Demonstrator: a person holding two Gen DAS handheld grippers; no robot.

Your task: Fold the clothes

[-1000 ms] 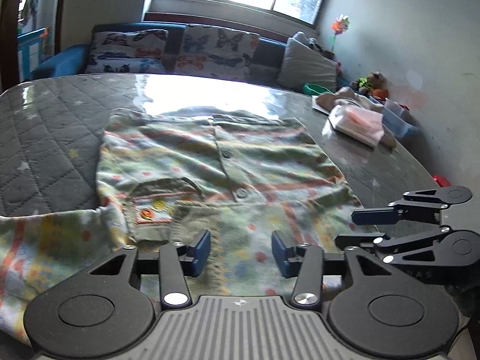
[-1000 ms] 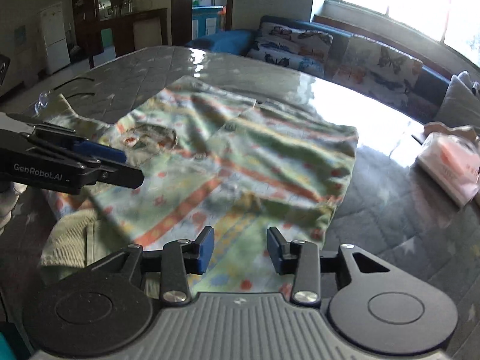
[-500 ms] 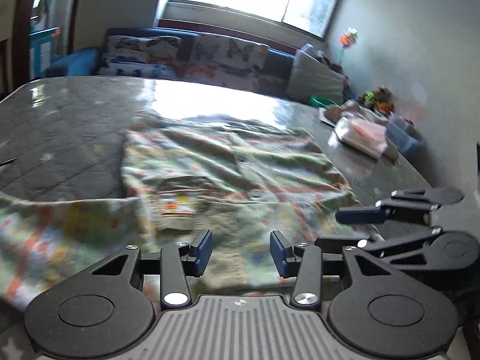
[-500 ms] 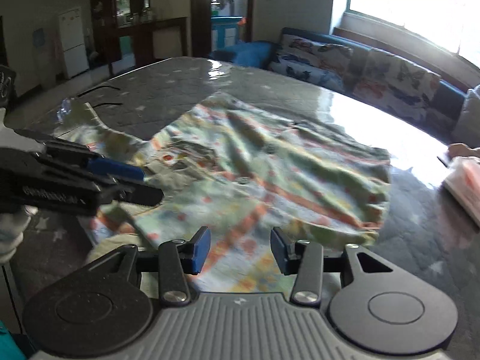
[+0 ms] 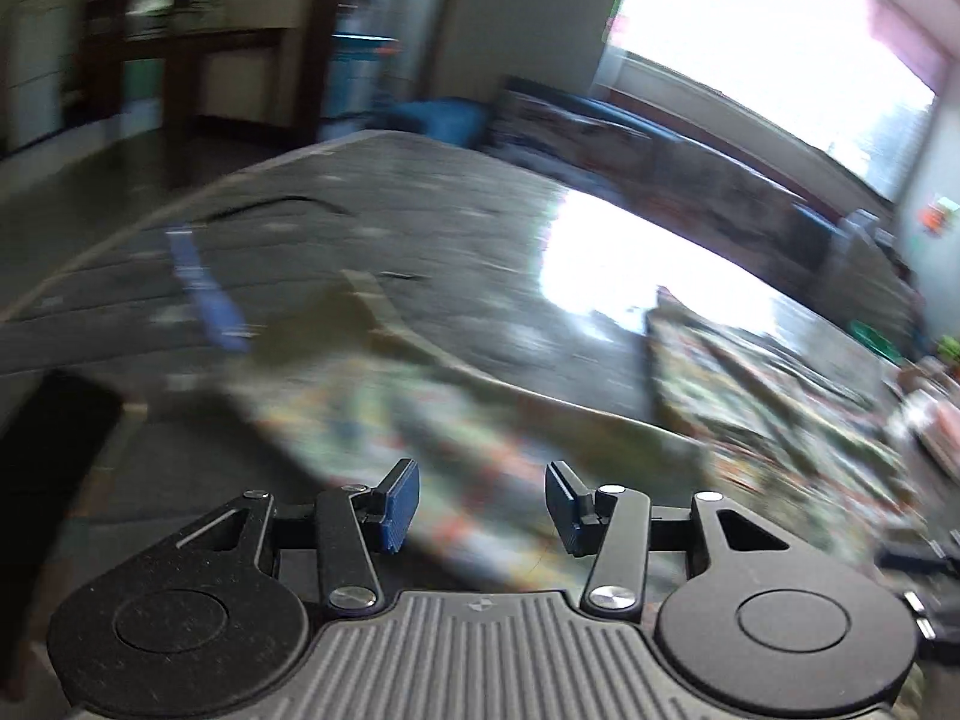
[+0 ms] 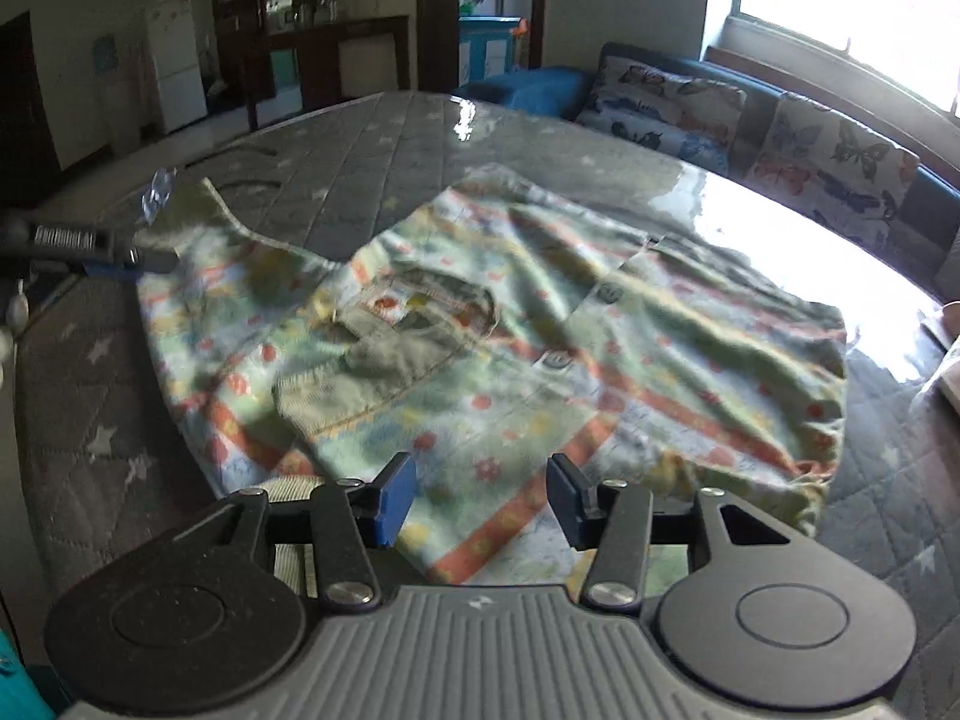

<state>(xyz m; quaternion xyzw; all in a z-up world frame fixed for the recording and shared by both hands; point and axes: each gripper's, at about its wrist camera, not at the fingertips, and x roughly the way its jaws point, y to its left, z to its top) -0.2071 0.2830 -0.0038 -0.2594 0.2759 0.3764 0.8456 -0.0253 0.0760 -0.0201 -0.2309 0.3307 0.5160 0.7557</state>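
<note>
A child's green shirt [image 6: 540,348] with orange stripes, buttons and a chest pocket lies spread face up on the grey quilted table cover [image 6: 360,168]. My right gripper [image 6: 480,507] hovers over the shirt's near hem. Its jaws are opening and nothing is between them. In the blurred left wrist view my left gripper [image 5: 483,510] hangs above the shirt's outstretched sleeve [image 5: 420,408], jaws opening, with nothing between the blue pads [image 5: 401,504]. In the right wrist view the left gripper [image 6: 114,255] shows at the sleeve's far left end.
A blue sofa with butterfly cushions [image 6: 810,138] runs behind the table under the window. Other folded cloth [image 6: 951,360] lies at the right edge. A small clear scrap [image 6: 156,192] sits beyond the sleeve. Dark cabinets and a white fridge [image 6: 174,60] stand at the back left.
My left gripper has swung left from the shirt's body to the sleeve, and its view has turned and blurred. The right gripper shifted slightly over the hem. Both pairs of jaws stand a little wider.
</note>
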